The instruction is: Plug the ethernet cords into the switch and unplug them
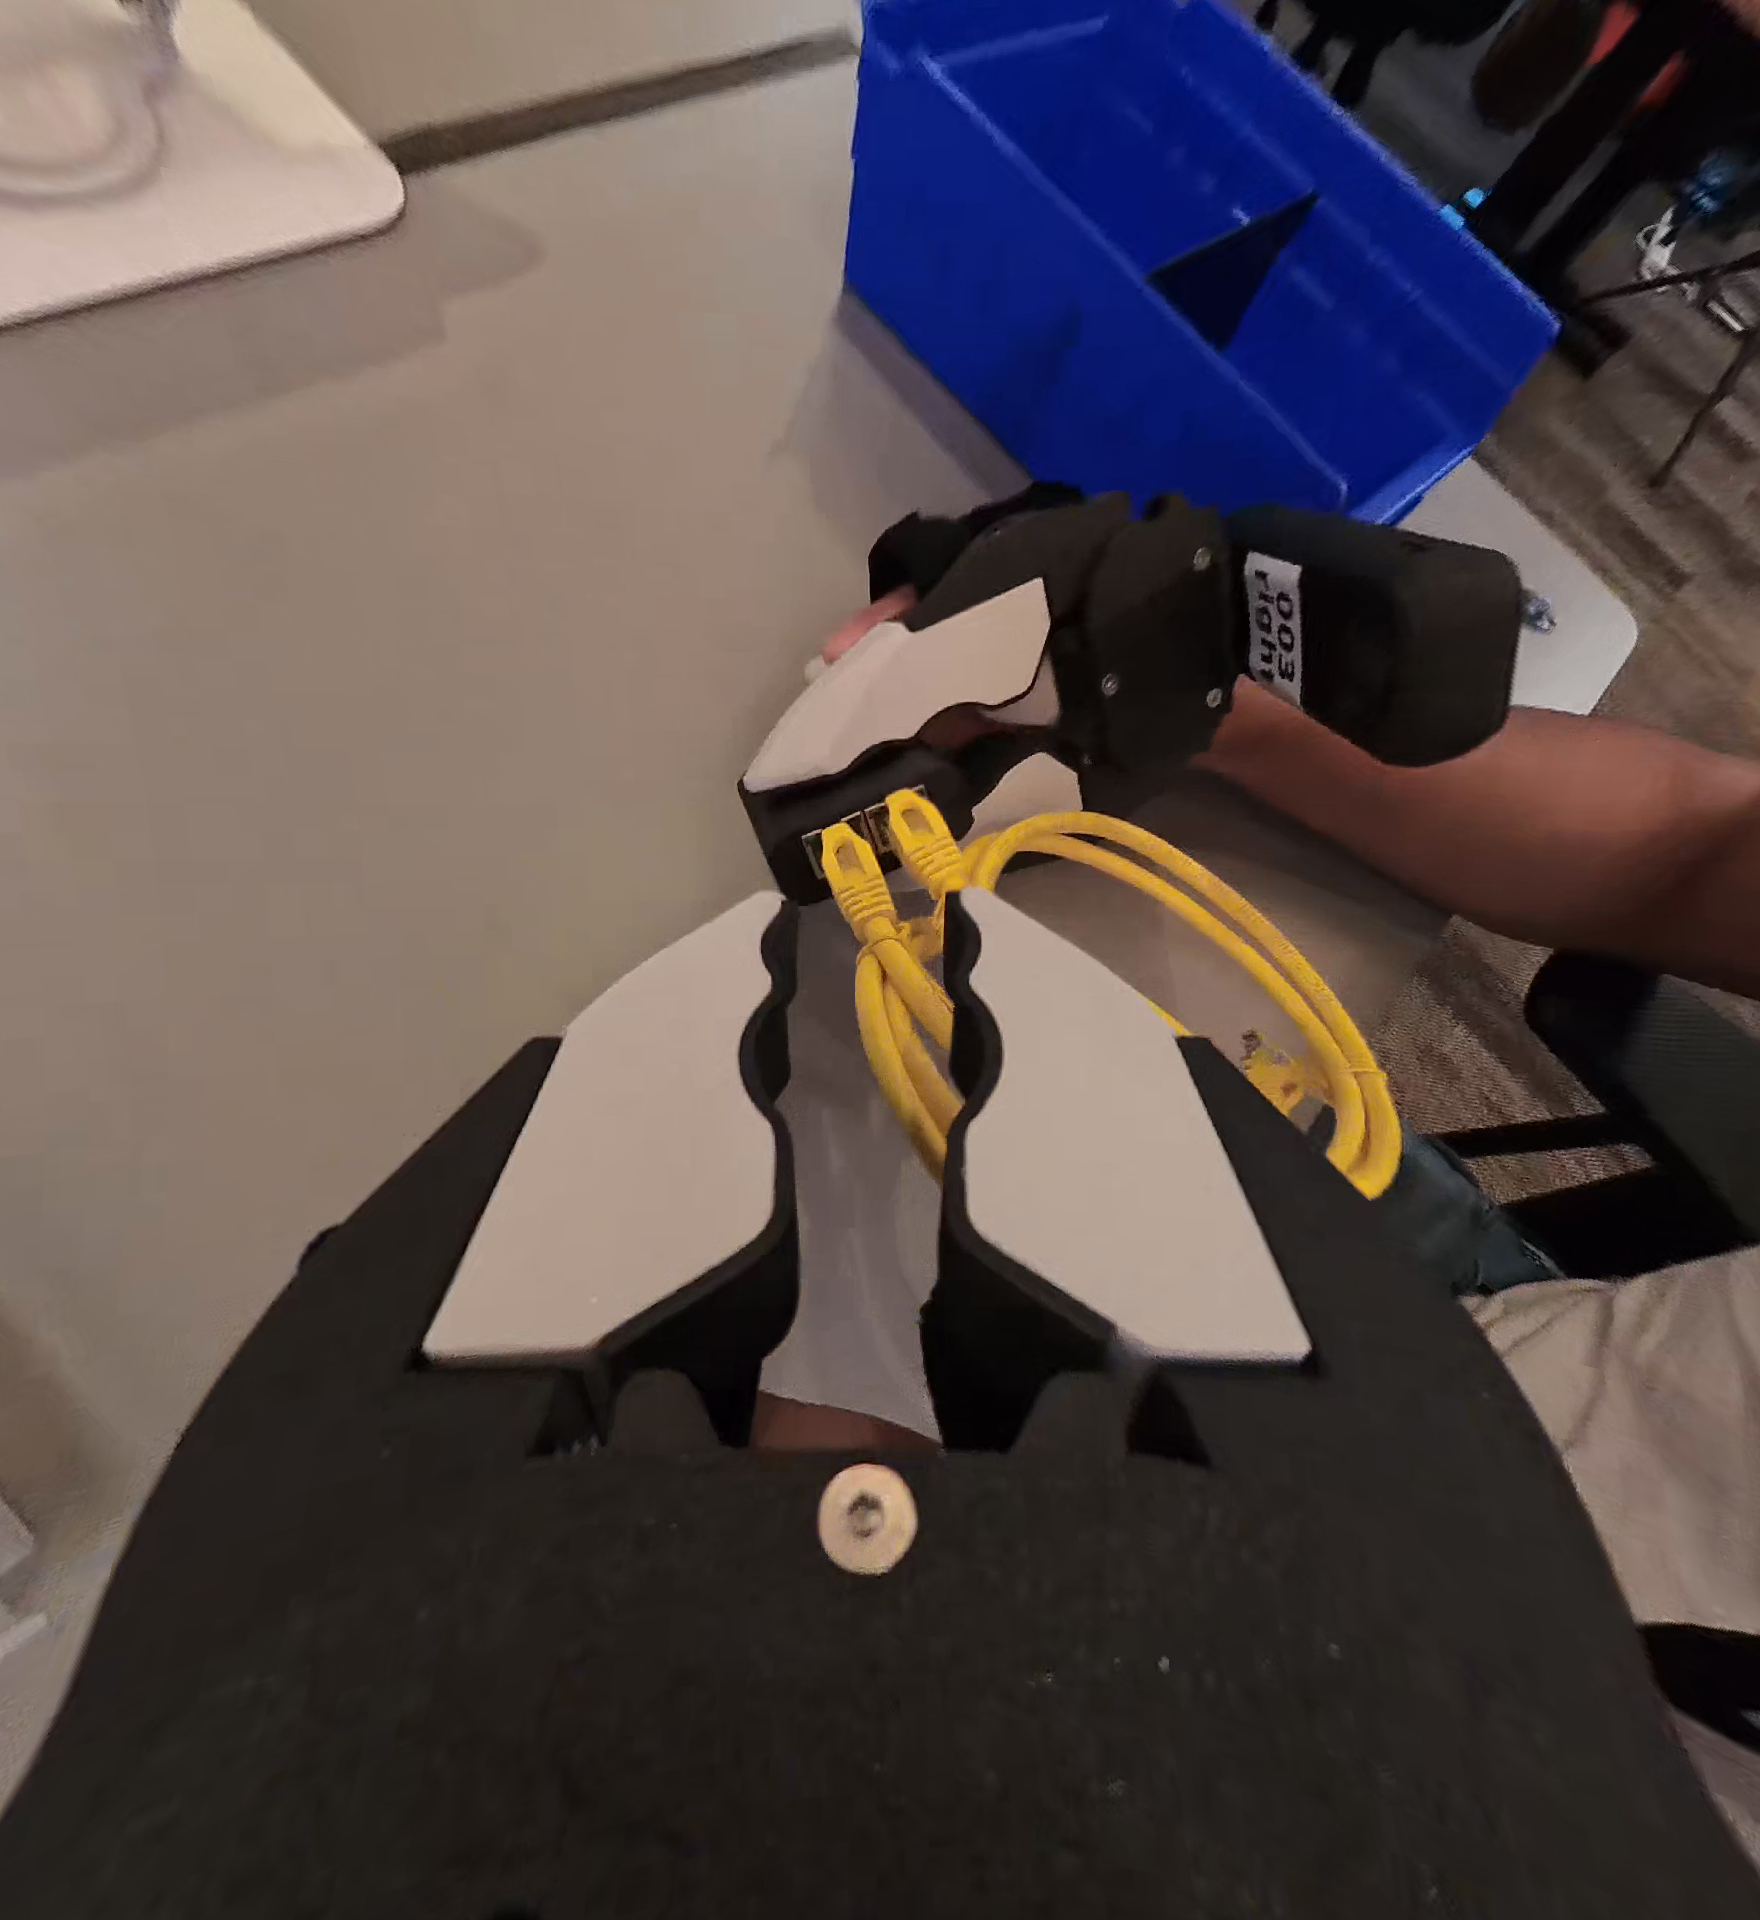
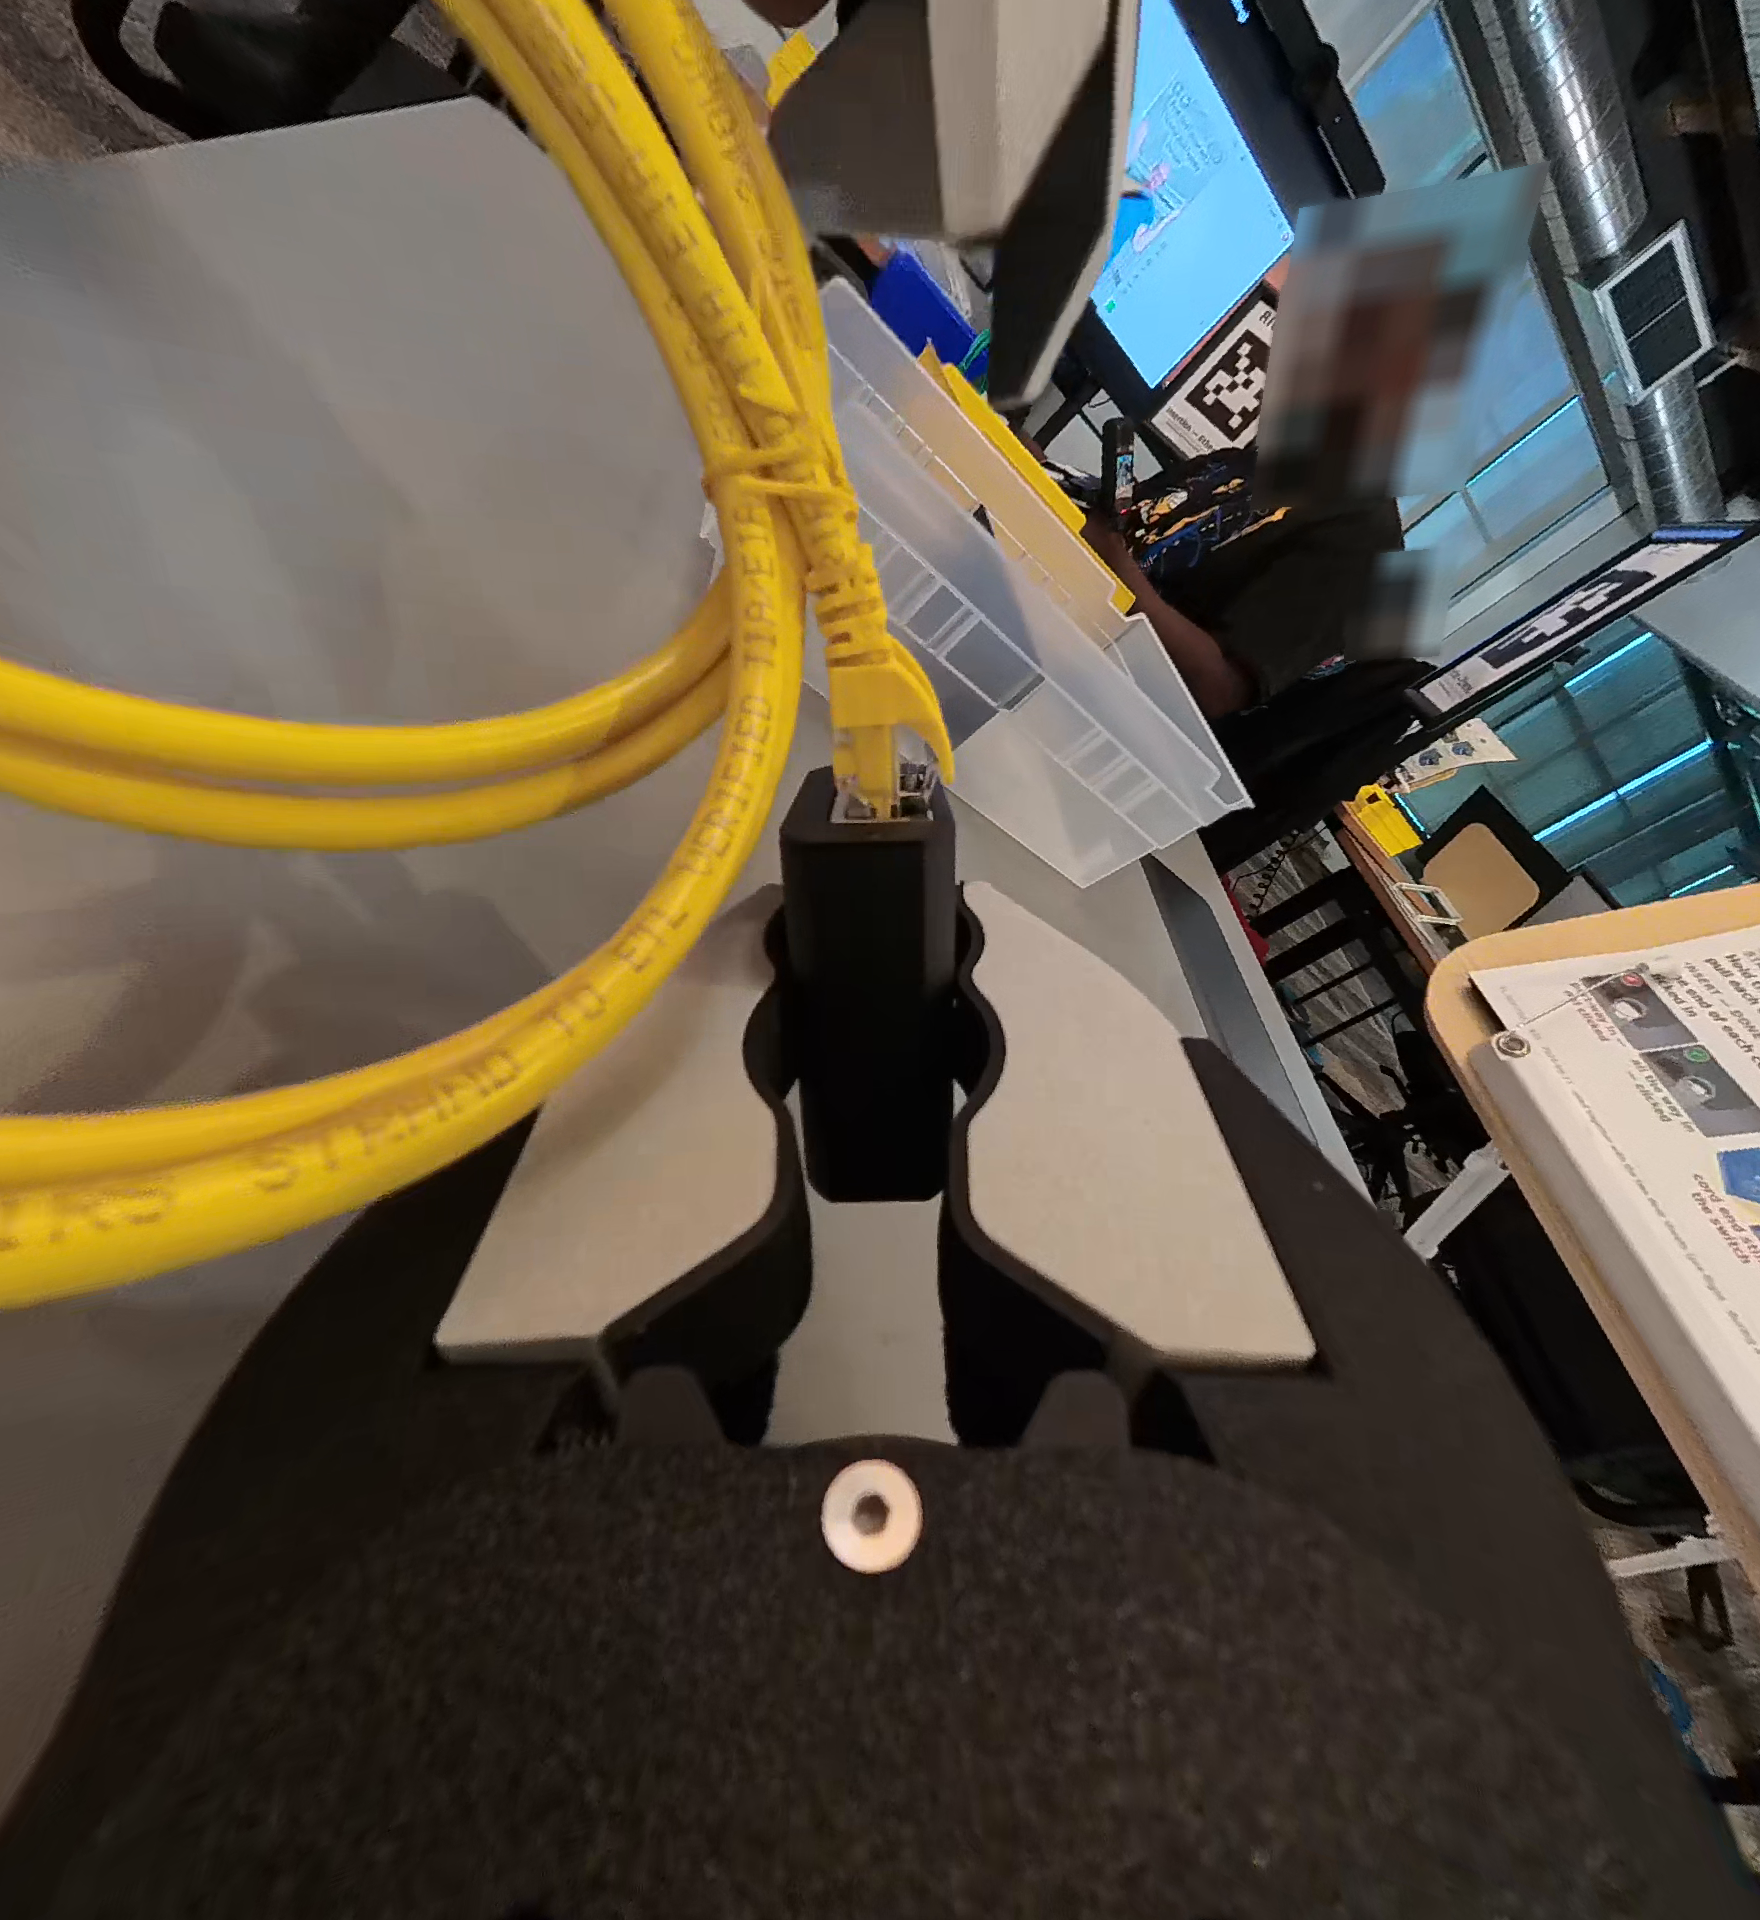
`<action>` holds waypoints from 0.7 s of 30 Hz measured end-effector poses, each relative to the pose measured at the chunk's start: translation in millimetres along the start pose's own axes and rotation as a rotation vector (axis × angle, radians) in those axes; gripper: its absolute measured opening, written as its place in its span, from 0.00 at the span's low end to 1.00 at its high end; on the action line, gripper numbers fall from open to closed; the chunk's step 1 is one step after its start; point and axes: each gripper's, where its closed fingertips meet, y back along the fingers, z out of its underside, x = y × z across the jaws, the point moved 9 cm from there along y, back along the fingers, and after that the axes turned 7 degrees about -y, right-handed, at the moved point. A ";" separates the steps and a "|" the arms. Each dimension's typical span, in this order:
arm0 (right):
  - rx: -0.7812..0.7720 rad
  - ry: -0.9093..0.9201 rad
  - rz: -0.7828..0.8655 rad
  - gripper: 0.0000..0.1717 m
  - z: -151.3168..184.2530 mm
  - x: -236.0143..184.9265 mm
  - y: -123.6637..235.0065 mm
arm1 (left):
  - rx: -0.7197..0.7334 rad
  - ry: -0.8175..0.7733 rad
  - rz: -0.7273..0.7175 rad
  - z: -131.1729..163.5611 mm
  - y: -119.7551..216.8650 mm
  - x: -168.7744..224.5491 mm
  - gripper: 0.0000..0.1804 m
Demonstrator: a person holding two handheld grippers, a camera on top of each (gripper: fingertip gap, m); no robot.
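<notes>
My right gripper (image 2: 871,940) is shut on a small black switch (image 2: 871,997) and holds it above the grey table (image 2: 232,364), ports facing away. Two yellow ethernet plugs (image 1: 852,868) sit in the switch's ports (image 1: 803,831). In the right wrist view they show as one plug (image 2: 871,707). Their yellow cord (image 1: 1240,935) hangs in a tied loop. My left gripper (image 1: 868,925) is open just short of the plugs. The cord runs between its fingers near the right pad (image 1: 964,997), and the pads do not press on it. The right gripper's body (image 1: 1167,634) shows in the left wrist view.
A blue bin (image 1: 1115,270) stands at the table's far edge behind the switch. A clear plastic bin (image 2: 1021,665) lies on the table beyond the plugs. A board with an instruction sheet (image 2: 1686,1164) is at the right. A dark chair (image 1: 1665,1091) stands beside the table. Tip to tip, the grippers are about 8 cm apart.
</notes>
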 end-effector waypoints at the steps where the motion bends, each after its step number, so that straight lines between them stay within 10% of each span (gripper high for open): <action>1: -0.002 0.011 0.000 0.14 -0.5 -0.7 -0.2 | -0.017 0.019 0.013 0.5 -2.6 2.9 0.15; 21: -0.033 0.136 0.075 0.14 -9.9 -5.1 -1.6 | -0.250 0.032 -0.020 8.4 -16.9 0.7 0.06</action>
